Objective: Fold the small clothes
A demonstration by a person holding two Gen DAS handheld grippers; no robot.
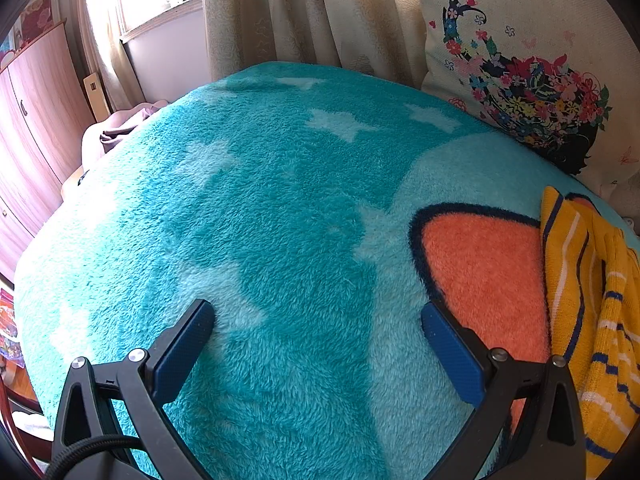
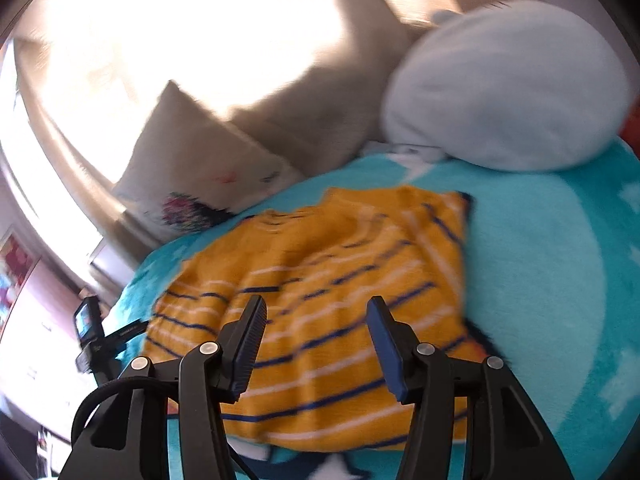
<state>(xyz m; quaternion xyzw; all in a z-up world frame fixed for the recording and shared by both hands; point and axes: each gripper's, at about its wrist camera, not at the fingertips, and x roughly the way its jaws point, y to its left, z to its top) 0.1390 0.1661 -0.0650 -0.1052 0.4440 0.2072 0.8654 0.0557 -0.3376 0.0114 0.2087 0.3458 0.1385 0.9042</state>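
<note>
Yellow knitted sweater with navy and white stripes (image 2: 320,292) lies rumpled on the teal fleece blanket (image 1: 280,220) — folding apparently not yet begun. Right tool (image 2: 316,344) and left tool (image 1: 316,344) both gape, empty; next move likely calls for gripping an edge.

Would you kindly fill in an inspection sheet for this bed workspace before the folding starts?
Surface: teal fleece blanket with pale stars and an orange patch.
Job's things: yellow striped sweater, lying rumpled on the blanket, held by neither gripper.
Clutter: floral pillow and pale plush cushion at the blanket's far edge.
Grippers: left gripper open over bare blanket; right gripper open above the sweater.
Cables: black cable at the left gripper's base.
Surroundings: curtains, sunlit window, wooden wardrobe.
</note>
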